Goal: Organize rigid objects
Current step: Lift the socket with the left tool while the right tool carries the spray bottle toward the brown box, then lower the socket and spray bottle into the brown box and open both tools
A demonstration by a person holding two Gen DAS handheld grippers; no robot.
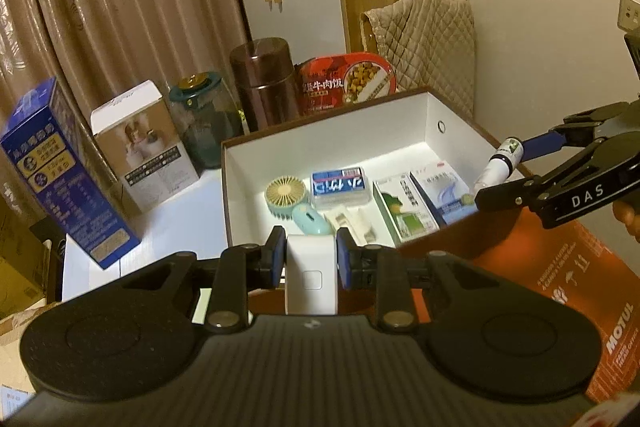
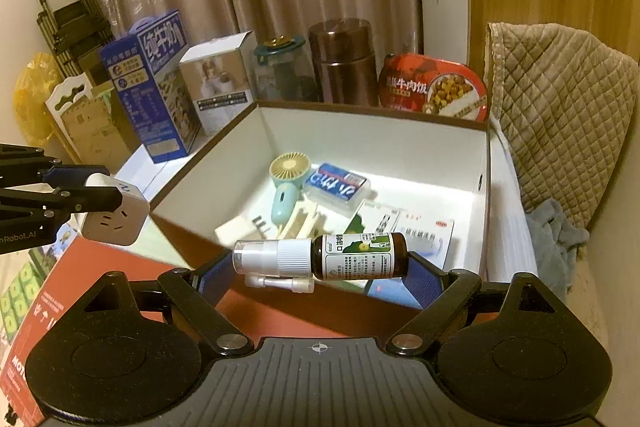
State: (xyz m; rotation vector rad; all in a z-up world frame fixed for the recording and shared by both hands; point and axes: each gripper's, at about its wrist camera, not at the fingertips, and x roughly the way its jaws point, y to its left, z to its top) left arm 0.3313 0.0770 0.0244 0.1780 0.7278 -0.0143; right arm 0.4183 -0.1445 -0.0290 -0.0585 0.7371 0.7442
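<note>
Spray bottle (image 2: pixel 320 257) lies crosswise, clamped end to end in the right gripper (image 2: pixel 320 275), above the storage box's (image 2: pixel 360 135) near edge, while the left gripper (image 1: pixel 311 259) pinches a white socket cube (image 1: pixel 311 275) beside it.

Fan (image 2: pixel 289 166) in box (image 2: pixel 360 135), jar (image 2: pixel 342 61) behind.

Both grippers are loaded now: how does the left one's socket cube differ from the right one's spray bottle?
The socket cube is a white, blocky adapter; the spray bottle is slim, brown glass with a white pump and green label. The cube fills a narrow grip in the left gripper; the bottle lies sideways, spanning the wider-set right gripper end to end. Both are held above the near edge of the white storage box.
</note>
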